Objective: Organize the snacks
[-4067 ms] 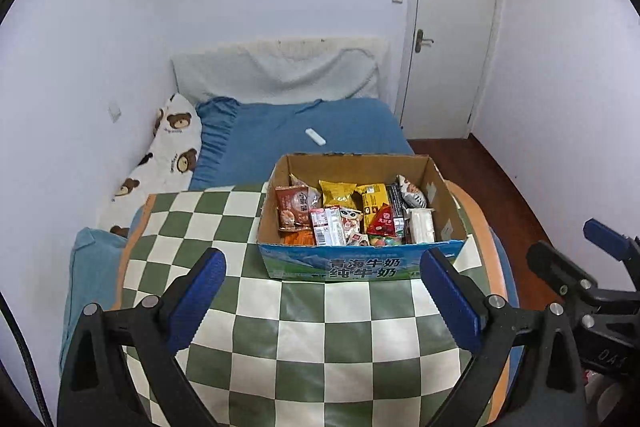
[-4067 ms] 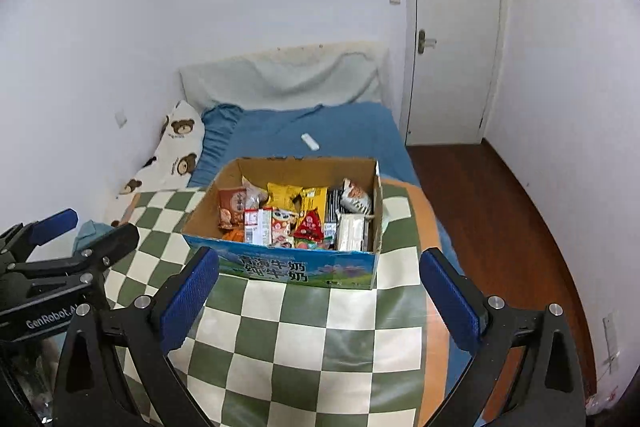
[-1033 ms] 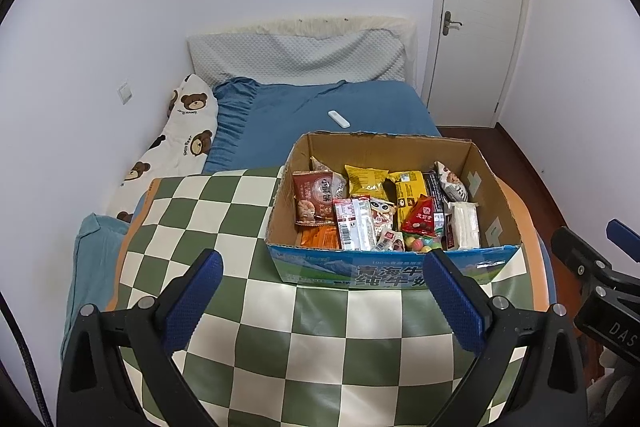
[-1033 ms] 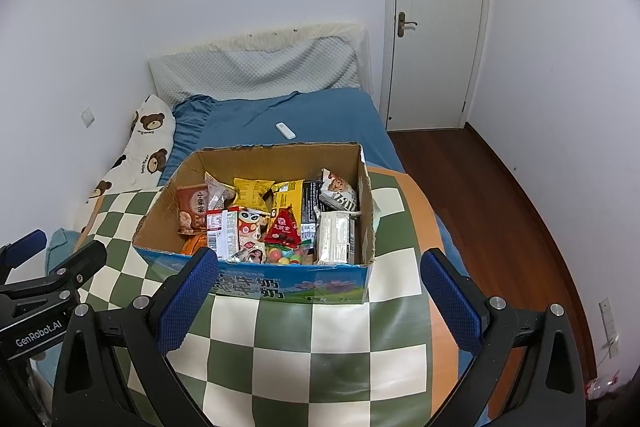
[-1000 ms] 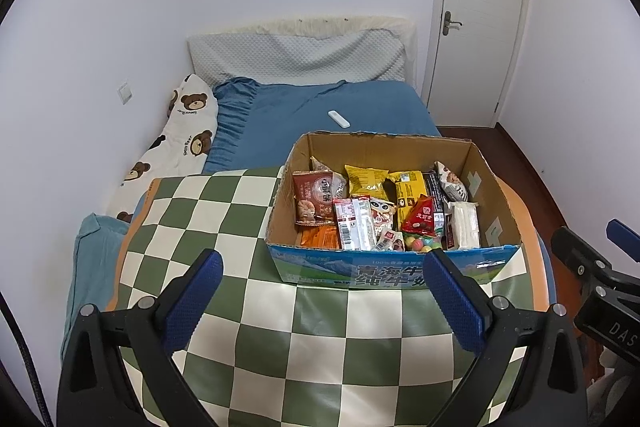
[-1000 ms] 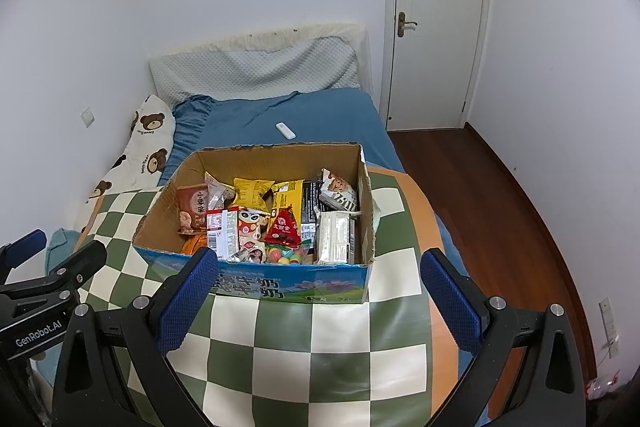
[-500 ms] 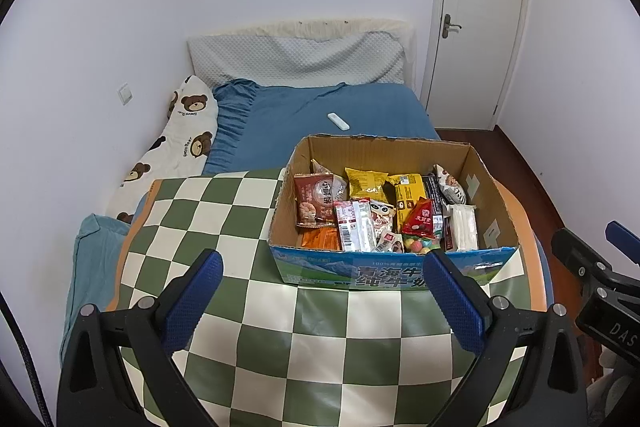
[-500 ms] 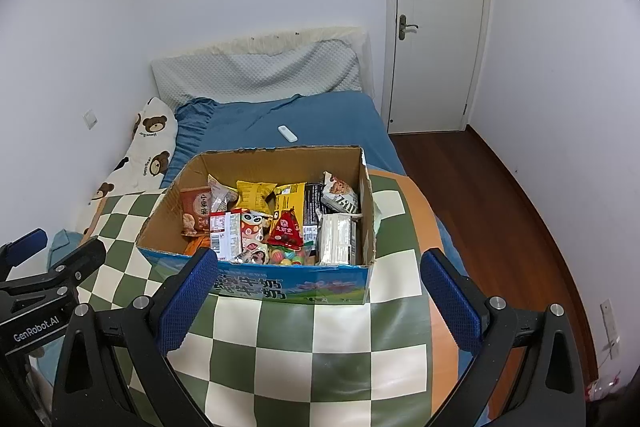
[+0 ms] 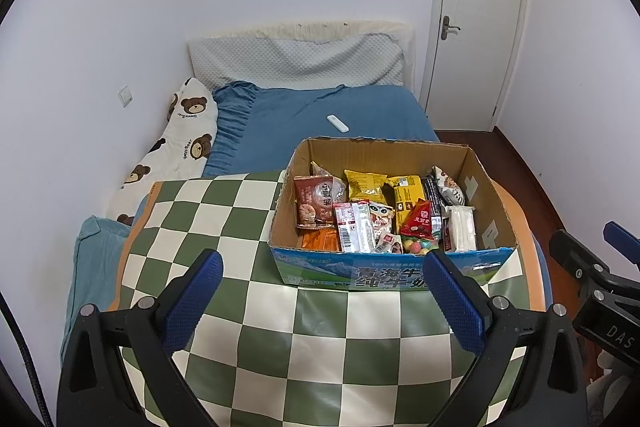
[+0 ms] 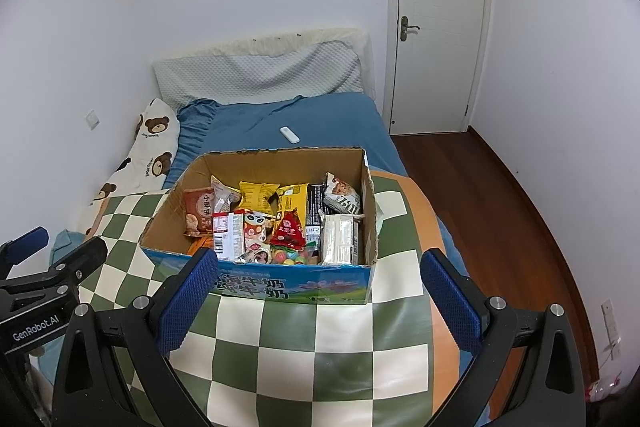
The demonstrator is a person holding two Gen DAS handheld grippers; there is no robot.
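An open cardboard box point(image 9: 492, 195) point(image 10: 370, 203) with a blue printed front stands on a green-and-white checkered cloth point(image 9: 224, 223) point(image 10: 304, 359). It holds several snack packets, among them a yellow bag point(image 9: 366, 183) point(image 10: 256, 195), a red triangular packet point(image 9: 418, 218) point(image 10: 289, 230) and a white pack point(image 9: 460, 229). My left gripper point(image 9: 320, 299) is open and empty, in front of and above the box. My right gripper point(image 10: 318, 297) is open and empty, also in front of the box. Each gripper shows at the edge of the other's view.
Behind the box lies a bed with a blue sheet point(image 9: 304, 115), a white remote point(image 9: 337, 123), a grey pillow point(image 9: 296, 61) and a bear-print pillow point(image 9: 180, 143). A white door point(image 9: 476, 39) and wood floor point(image 10: 500, 195) are at the right.
Both views have crept slightly closer to the box over the last second; since four seconds ago they have risen and look more down into it. Both grippers stay open.
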